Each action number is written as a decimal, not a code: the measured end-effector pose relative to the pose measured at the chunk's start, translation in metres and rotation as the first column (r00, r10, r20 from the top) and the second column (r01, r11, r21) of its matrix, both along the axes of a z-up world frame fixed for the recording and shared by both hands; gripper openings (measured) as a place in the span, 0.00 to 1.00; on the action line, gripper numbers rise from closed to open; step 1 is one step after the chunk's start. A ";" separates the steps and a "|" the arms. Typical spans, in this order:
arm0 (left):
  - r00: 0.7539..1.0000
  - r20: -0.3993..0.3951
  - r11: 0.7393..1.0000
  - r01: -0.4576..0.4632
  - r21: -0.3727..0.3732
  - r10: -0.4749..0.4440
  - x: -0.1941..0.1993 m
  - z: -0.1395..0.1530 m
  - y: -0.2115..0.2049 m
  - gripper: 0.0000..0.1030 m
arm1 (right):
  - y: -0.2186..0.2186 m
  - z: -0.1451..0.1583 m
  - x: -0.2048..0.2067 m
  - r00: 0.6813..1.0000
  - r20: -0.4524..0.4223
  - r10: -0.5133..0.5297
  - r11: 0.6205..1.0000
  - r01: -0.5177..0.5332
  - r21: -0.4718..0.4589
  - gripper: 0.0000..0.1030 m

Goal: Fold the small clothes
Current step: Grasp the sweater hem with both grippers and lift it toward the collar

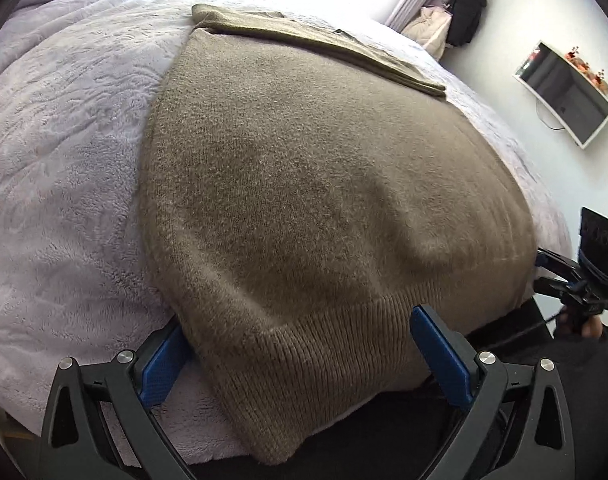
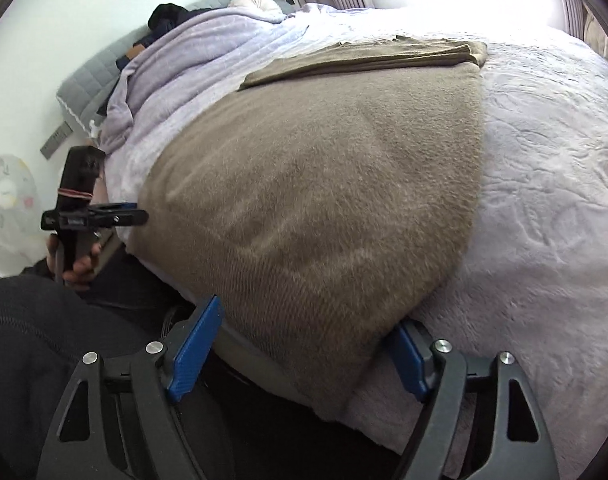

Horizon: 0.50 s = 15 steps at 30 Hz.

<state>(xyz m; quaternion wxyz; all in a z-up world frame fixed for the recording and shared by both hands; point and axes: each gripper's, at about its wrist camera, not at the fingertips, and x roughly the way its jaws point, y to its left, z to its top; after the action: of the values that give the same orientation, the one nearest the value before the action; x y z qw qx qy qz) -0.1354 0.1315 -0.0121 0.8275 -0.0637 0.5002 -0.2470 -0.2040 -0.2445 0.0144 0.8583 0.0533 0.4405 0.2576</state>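
Sweater (image 1: 304, 200) hem overhanging bed (image 1: 64, 160) edge

Ahead of the left hand-held gripper (image 1: 304, 356) the brown sweater (image 1: 323, 184) lies flat, with its folded sleeve (image 1: 323, 42) at the far end. To its left the lilac blanket (image 1: 64, 140) lies bare. A heaped quilt (image 2: 192, 44) rises beyond and left of the right hand-held gripper (image 2: 304, 356).

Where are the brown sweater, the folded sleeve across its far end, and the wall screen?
brown sweater (image 1: 304, 184): left wrist view, middle of body.
folded sleeve (image 2: 363, 60): right wrist view, middle of strip.
wall screen (image 1: 563, 96): left wrist view, dark panel.
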 end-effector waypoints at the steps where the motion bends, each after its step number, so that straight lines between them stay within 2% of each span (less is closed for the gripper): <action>1: 1.000 0.011 1.000 -0.002 0.014 0.002 -0.002 0.000 -0.002 0.99 | 0.001 0.000 -0.001 1.000 0.005 0.002 1.000 -0.002 -0.009 0.79; 3: 0.998 0.050 0.998 -0.026 0.057 0.023 -0.005 0.000 -0.006 0.83 | 0.004 -0.001 -0.006 0.999 0.026 0.020 0.999 -0.019 -0.038 0.79; 5: 0.998 0.046 0.999 -0.041 0.033 0.039 -0.004 0.000 -0.001 0.82 | 0.003 -0.002 -0.008 0.999 0.038 0.016 0.999 -0.015 -0.036 0.79; 7: 0.999 0.026 0.999 -0.041 0.012 0.041 0.000 -0.003 0.002 0.87 | 0.000 -0.001 -0.006 0.999 0.036 -0.001 1.000 0.001 -0.005 0.80; 8: 1.000 0.011 1.000 -0.018 -0.006 0.018 0.002 -0.005 0.001 0.99 | 0.000 -0.001 -0.005 0.999 0.033 -0.006 1.000 0.006 0.009 0.81; 12: 1.000 0.031 0.997 -0.007 0.080 0.004 0.002 -0.007 -0.017 0.99 | 0.003 -0.004 -0.002 0.999 0.040 -0.009 1.000 0.009 0.005 0.84; 13: 0.999 0.032 0.997 -0.007 0.081 0.004 0.001 -0.006 -0.017 0.99 | 0.005 -0.003 -0.003 0.999 0.049 -0.010 1.000 0.011 -0.007 0.84; 14: 0.999 0.034 0.997 -0.012 0.078 0.009 0.001 -0.006 -0.016 0.94 | 0.007 -0.003 -0.004 0.998 0.056 -0.015 1.000 0.016 -0.015 0.79; 15: 0.999 0.041 0.996 -0.030 0.084 0.027 0.001 -0.004 -0.014 0.79 | 0.006 -0.002 -0.005 0.998 0.062 -0.021 1.000 0.022 -0.017 0.58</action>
<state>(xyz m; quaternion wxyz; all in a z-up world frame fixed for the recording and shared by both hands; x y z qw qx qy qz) -0.1345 0.1176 -0.0162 0.8427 -0.0308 0.4925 -0.2152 -0.2087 -0.2383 0.0126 0.8747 0.0426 0.4154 0.2460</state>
